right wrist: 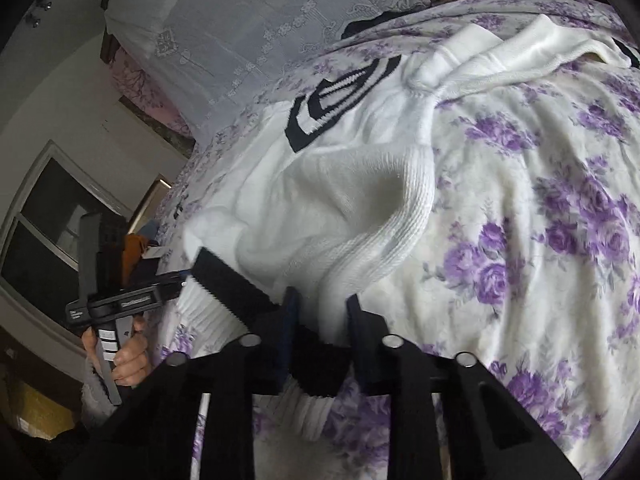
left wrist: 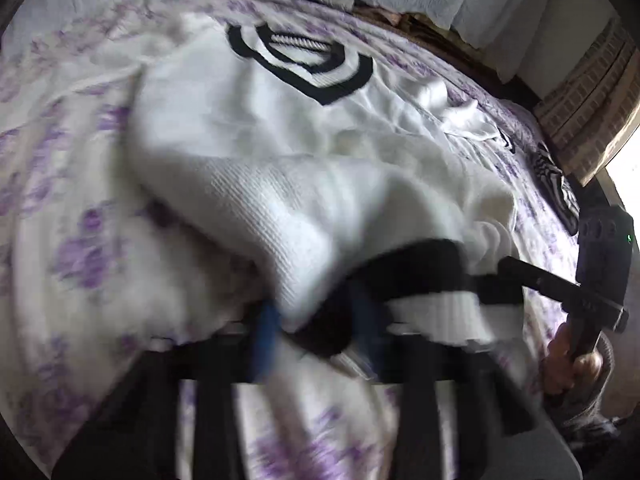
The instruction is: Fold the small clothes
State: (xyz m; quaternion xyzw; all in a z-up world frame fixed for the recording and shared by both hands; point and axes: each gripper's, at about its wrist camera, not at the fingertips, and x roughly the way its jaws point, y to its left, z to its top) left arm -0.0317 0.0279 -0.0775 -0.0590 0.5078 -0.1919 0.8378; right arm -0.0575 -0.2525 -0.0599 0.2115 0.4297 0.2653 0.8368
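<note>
Black gripper (right wrist: 320, 312) with blue-lined fingers (right wrist: 289, 320); grey knit sleeve (right wrist: 94, 384) at the wrist.

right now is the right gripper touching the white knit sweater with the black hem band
Touching. The right wrist view shows the right gripper with its jaws closed on the black hem band of the white knit sweater, fabric pinched between both fingers above the purple floral bedspread.

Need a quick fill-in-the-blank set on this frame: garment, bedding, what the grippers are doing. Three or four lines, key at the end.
1. The white sweater lies on a blanket printed with ____ flowers.
2. The stripes round the sweater's collar are ____.
3. The right gripper is shut on the sweater's ____ edge.
4. The left gripper is ____ on the same garment.

Missing words: purple; black; bottom (hem); shut
</note>
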